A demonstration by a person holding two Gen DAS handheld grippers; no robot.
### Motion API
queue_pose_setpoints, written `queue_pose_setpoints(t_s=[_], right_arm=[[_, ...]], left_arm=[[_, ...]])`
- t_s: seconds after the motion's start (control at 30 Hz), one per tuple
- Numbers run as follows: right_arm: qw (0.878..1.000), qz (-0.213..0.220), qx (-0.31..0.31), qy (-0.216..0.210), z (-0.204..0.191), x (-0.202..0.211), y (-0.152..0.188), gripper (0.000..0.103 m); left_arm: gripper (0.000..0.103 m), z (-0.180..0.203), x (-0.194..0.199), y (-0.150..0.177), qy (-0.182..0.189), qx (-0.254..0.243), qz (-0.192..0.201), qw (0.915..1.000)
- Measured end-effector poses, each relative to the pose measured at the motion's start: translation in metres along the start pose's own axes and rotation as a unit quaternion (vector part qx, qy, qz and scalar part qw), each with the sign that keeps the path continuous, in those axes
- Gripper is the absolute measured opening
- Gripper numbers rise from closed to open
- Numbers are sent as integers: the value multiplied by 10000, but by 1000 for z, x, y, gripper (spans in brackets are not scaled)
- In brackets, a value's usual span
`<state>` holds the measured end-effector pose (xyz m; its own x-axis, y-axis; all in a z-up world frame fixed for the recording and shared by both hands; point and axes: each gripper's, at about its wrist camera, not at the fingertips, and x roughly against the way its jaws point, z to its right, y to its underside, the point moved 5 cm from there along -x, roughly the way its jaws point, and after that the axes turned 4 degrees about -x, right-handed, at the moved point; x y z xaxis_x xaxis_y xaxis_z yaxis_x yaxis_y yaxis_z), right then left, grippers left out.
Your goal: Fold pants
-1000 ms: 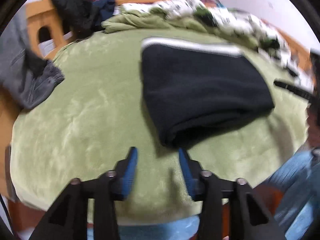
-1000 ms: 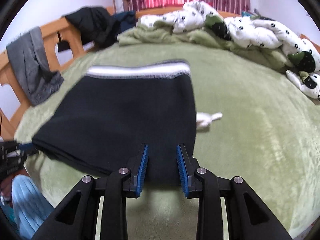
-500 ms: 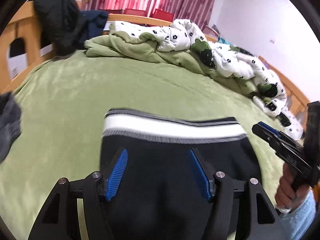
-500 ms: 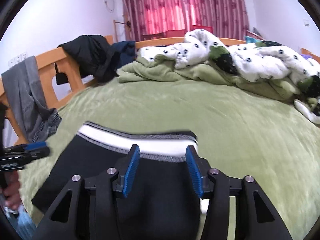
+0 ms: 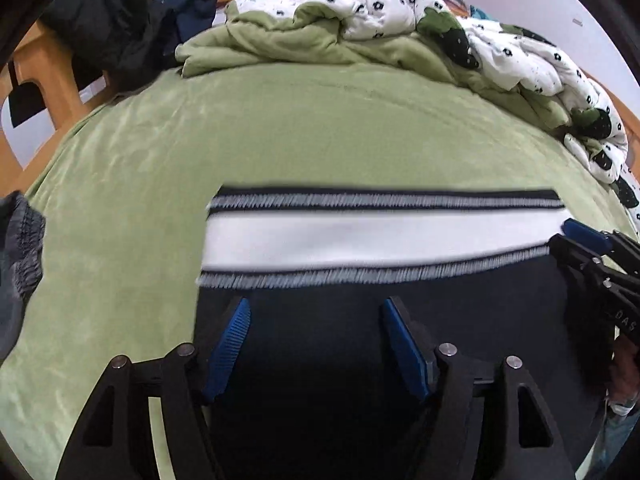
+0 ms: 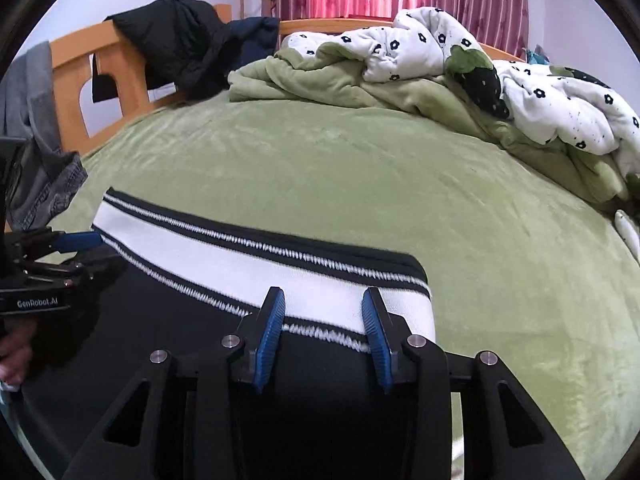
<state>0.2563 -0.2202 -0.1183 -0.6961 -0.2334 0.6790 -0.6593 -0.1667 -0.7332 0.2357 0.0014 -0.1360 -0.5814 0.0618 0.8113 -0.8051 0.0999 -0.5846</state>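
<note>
The pants lie flat on the green bed, already folded into a dark block whose white, black-edged waistband forms the far edge, running crosswise to both claws. The left claw hangs over the dark cloth just short of that band, nearer its left corner; its blue pads stand well apart and are spreading wider, with only flat fabric showing below and nothing pinched between them, so it is released. The right claw sits over the opposite end, its tips level with the lower stitched edge of the waistband and close to the right corner; its jaws are narrower and drawing together, yet the pads press on nothing that I can see, so I read it as not gripping either (whether the tips brush the cloth cannot be told from this angle). Each claw shows in the other's view at the band's outer end. The relation that matters for the coming move, as I judge it, is this: the band's long axis runs side to side straight ahead of both claws, one corner per hand, the right nearer the band, so each would take its own corner. Rumpled quilts lie well beyond.
</note>
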Motion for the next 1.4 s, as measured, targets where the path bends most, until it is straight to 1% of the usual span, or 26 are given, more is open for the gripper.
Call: queue_pose_setpoints(t_s=[0.1, 0.17, 0.2, 0.23, 0.3, 0.33, 0.4, 0.43, 0.5, 0.57, 0.6, 0.63, 0.67, 0.73, 0.77, 0.87, 0.93, 0.97, 1.0, 1.03, 1.13, 1.23, 1.27, 1.3, 1.37, 1.4], right_arm=[[9999, -160, -58, 29, 4, 14, 12, 41], [9996, -282, -36, 51, 5, 27, 27, 41], [9995, -303, -40, 71, 6, 31, 33, 41], [9995, -302, -72, 81, 7, 40, 43, 41], [9995, -249, -193, 37, 10, 61, 61, 42], [9995, -226, -236, 14, 10, 69, 67, 42], [9991, -286, -296, -26, 9, 85, 84, 42], [9990, -321, -306, -11, 8, 92, 93, 42], [9988, -392, -306, -14, 3, 104, 115, 42], [9979, -526, -375, -57, 1, 109, 129, 43], [9961, -685, -524, -204, 1, 112, 139, 43], [9945, -782, -650, -255, 2, 114, 144, 43], [9929, -839, -798, -280, 5, 119, 150, 43], [9917, -806, -942, -336, 7, 136, 156, 43], [9920, -739, -985, -292, 8, 147, 156, 43], [9932, -434, -1082, -61, 9, 185, 144, 44], [9934, -123, -1142, 20, 5, 217, 128, 52], [9931, -40, -1169, 24, 3, 227, 125, 60], [9924, 125, -1227, -4, 1, 242, 120, 64], [9918, 228, -1257, 4, 0, 251, 118, 65], [9934, 319, -1087, 201, -3, 268, 115, 65], [9944, 286, -937, 403, -10, 278, 113, 65], [9942, 297, -938, 436, -10, 282, 112, 71], [9941, 317, -932, 449, -13, 284, 111, 81], [9940, 388, -917, 445, -14, 287, 110, 89], [9937, 468, -915, 454, -15, 291, 111, 90]], left_arm=[[70, -7, 15, 18, -44, 9, -128, 9999], [70, -13, 29, 36, -139, 45, -190, 9997], [70, -16, 34, 48, -65, 117, -272, 9995], [70, -17, 41, 62, 130, 244, -303, 9992], [70, -18, 57, 90, 339, 469, -235, 9980], [69, -15, 69, 107, 357, 524, -172, 9978], [69, -9, 86, 125, 370, 588, 39, 9976], [69, -3, 93, 135, 416, 564, 54, 9975], [69, 7, 97, 152, 289, 478, -71, 9984], [69, 14, 100, 165, 162, 450, -162, 9987], [69, 15, 101, 172, 166, 471, -346, 9982], [68, 16, 101, 179, 202, 502, -612, 9967], [67, 17, 106, 184, 230, 545, -691, 9959], [67, 20, 129, 185, 151, 531, -448, 9975], [67, 24, 143, 181, 84, 473, -309, 9984], [69, 42, 193, 162, 60, 297, 365, 9989], [72, 51, 216, 155, 19, 220, 653, 9976], [74, 55, 224, 154, 1, 218, 761, 9969], [74, 57, 232, 154, -24, 245, 876, 9959], [74, 58, 235, 152, -23, 258, 965, 9950], [76, 60, 248, 154, -20, 362, 1165, 9925], [79, 62, 257, 148, -36, 406, 1203, 9919], [83, 62, 260, 149, -98, 414, 1205, 9918], [83, 63, 262, 150, -129, 428, 1223, 9915], [84, 61, 266, 152, -141, 494, 1251, 9908], [84, 61, 267, 152, -102, 528, 1236, 9909]])
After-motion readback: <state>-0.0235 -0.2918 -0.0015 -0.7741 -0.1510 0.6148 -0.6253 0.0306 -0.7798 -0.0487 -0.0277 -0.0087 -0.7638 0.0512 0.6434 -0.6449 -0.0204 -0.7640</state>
